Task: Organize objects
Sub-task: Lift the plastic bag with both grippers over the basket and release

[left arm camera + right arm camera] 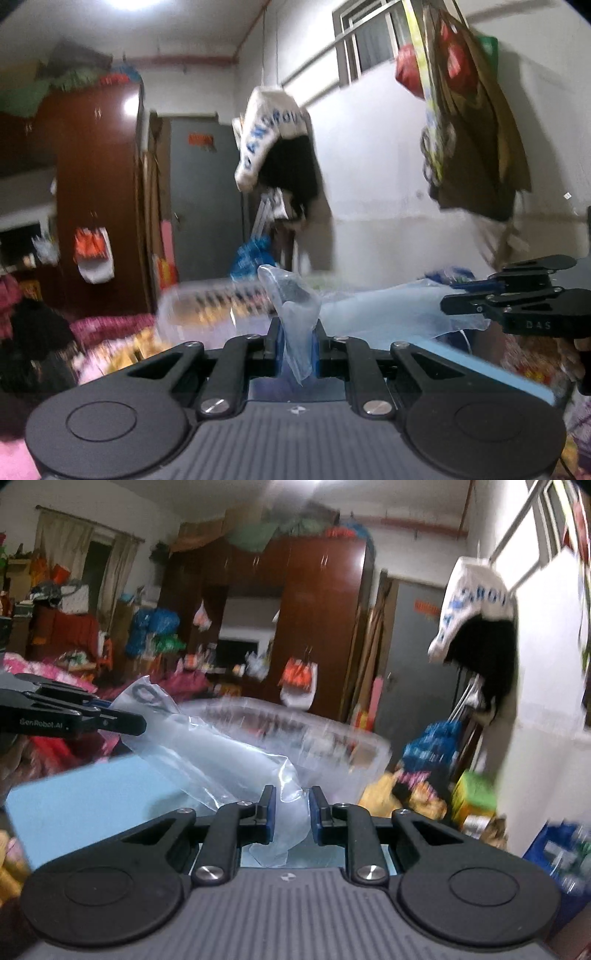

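A clear plastic bag [388,310] is stretched between my two grippers, held up in the air. My left gripper [297,332] is shut on one end of the bag; the film bunches up between its fingers. My right gripper [291,806] grips the other end of the bag [221,753], with the jaws a little apart around the folded film. Each gripper shows in the other view: the right gripper [454,306] at the right edge, the left gripper [136,725] at the left edge. A light blue flat sheet [92,797] lies under the bag.
A clear plastic storage bin [332,738] stands just beyond the bag, blurred. A brown wardrobe [317,627], a grey door [199,199] and hanging clothes and bags [472,122] line the white wall. Pink bedding [103,328] and clutter lie below.
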A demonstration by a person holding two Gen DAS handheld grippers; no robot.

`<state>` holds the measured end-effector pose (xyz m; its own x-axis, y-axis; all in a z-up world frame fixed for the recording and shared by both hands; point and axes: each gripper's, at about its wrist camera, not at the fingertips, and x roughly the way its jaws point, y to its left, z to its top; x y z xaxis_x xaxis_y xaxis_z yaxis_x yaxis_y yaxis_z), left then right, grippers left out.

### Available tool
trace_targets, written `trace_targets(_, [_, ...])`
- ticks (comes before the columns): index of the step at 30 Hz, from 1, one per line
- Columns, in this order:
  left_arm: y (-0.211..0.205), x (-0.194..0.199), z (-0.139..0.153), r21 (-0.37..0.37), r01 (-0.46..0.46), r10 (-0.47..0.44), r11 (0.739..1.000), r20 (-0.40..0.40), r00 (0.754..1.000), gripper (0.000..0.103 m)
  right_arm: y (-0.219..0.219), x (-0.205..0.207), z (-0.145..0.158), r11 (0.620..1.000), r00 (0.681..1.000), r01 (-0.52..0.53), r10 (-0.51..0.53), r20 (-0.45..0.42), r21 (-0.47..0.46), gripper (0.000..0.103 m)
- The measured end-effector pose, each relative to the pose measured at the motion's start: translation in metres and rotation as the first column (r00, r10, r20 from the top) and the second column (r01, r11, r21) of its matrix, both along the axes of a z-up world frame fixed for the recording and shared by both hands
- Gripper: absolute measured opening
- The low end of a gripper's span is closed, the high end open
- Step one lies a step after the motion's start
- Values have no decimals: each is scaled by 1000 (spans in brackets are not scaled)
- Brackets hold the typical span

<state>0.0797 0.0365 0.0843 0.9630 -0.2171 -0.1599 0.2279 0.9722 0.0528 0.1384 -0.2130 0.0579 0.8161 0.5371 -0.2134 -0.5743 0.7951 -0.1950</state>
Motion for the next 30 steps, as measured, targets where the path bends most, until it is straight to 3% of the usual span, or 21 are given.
trace_targets(5, [7, 47, 39, -29, -67, 69, 997, 44, 997, 17, 22, 33, 43, 1000, 997, 31, -31, 73, 4, 21])
trace_targets(8, [16, 92, 45, -56, -116, 116, 992, 1, 993, 17, 40, 65, 54, 998, 996, 58, -59, 65, 7, 21])
trace_targets(15, [21, 173, 23, -49, -200, 192, 979, -142, 971, 17, 85, 136, 27, 986, 990, 139, -140, -6, -88, 21])
trace_targets(19, [21, 184, 12, -59, -231, 219, 971, -162, 962, 29, 94, 152, 11, 981, 987, 154, -159, -35, -118, 21])
trace_targets(20, [21, 184, 11, -56, -248, 237, 967, -152, 959, 34, 94, 154, 9, 980, 986, 157, -162, -33, -119, 24])
trace_targets(21, [20, 183, 8, -45, -263, 254, 964, -146, 956, 54, 93, 155, 7, 981, 987, 157, -160, -20, -110, 28])
trace_targets(22, [18, 180, 6, -28, -279, 272, 960, -140, 952, 76, 91, 155, 6, 983, 988, 155, -157, -9, -99, 38])
trace_targets(23, [16, 175, 4, -7, -294, 291, 956, -127, 948, 84, 88, 153, 4, 984, 988, 153, -154, -8, -87, 51])
trace_targets(24, [14, 172, 4, 0, -302, 301, 953, -104, 948, 89, 84, 151, 4, 985, 988, 153, -155, -15, -80, 59])
trace_targets(26, [17, 157, 4, -19, -306, 305, 952, -61, 951, 90, 79, 144, 3, 984, 987, 158, -158, 4, -82, 98])
trace_targets(28, [21, 142, 5, -53, -294, 291, 954, -61, 955, 98, 74, 135, 5, 981, 983, 179, -176, 46, -75, 103])
trace_targets(30, [24, 128, 7, -77, -272, 268, 959, -63, 961, 102, 64, 124, 8, 987, 988, 150, -148, 31, -53, 103])
